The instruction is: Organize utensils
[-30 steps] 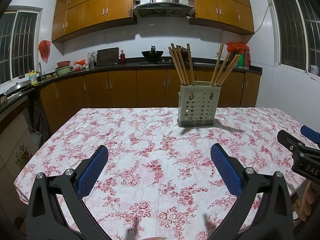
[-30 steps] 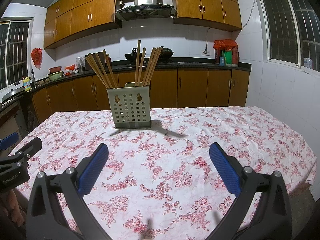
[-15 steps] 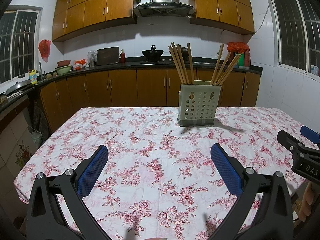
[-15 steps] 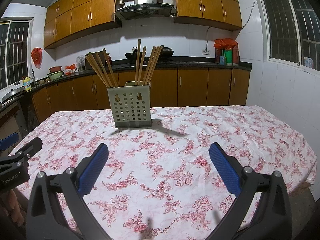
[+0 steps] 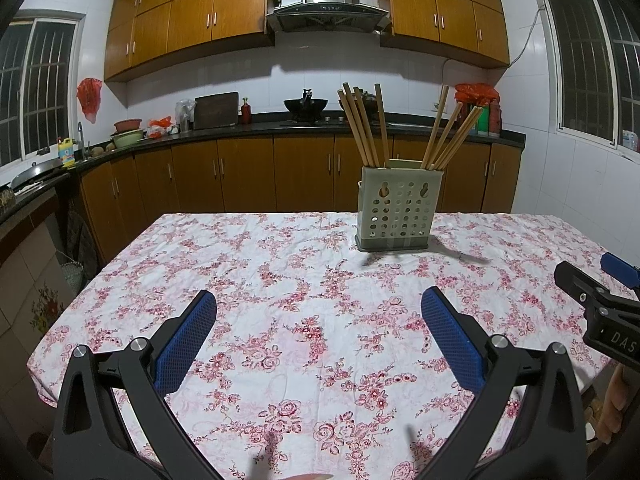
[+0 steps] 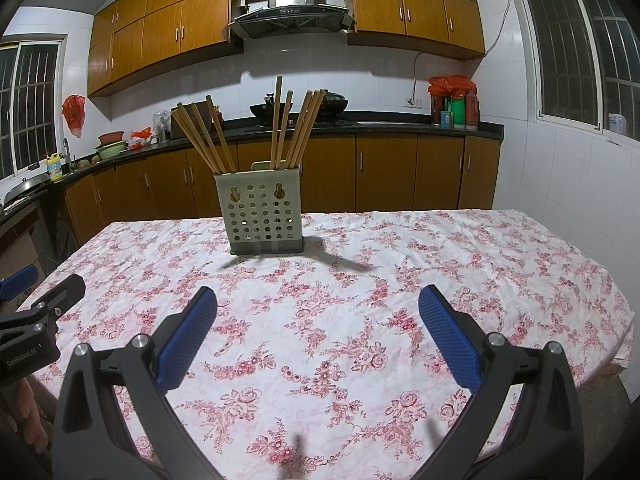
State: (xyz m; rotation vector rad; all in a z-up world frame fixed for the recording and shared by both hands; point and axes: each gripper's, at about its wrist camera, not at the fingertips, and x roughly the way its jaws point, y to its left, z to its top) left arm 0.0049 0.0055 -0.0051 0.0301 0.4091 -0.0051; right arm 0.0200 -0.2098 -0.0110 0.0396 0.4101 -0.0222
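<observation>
Wooden chopsticks (image 5: pixel 362 128) already standing in the grey perforated holder (image 5: pixel 396 208), split into two leaning bunches, one toward each side (exact count hard to tell). Looks close to finished, judging by the flowered cloth on the bench (image 5: pixel 280 320), which shows no loose utensil anywhere in either view. Left hand-held gripper (image 5: pixel 318 308) spread wide and grasping nothing; right hand-held gripper (image 6: pixel 318 308) likewise released and bare, both hanging low over the near edge, well apart from the holder. Nothing between them and it. Beyond: brown cabinets, a wok (image 6: pixel 266 109) under the steel hood, red bags, barred windows.
</observation>
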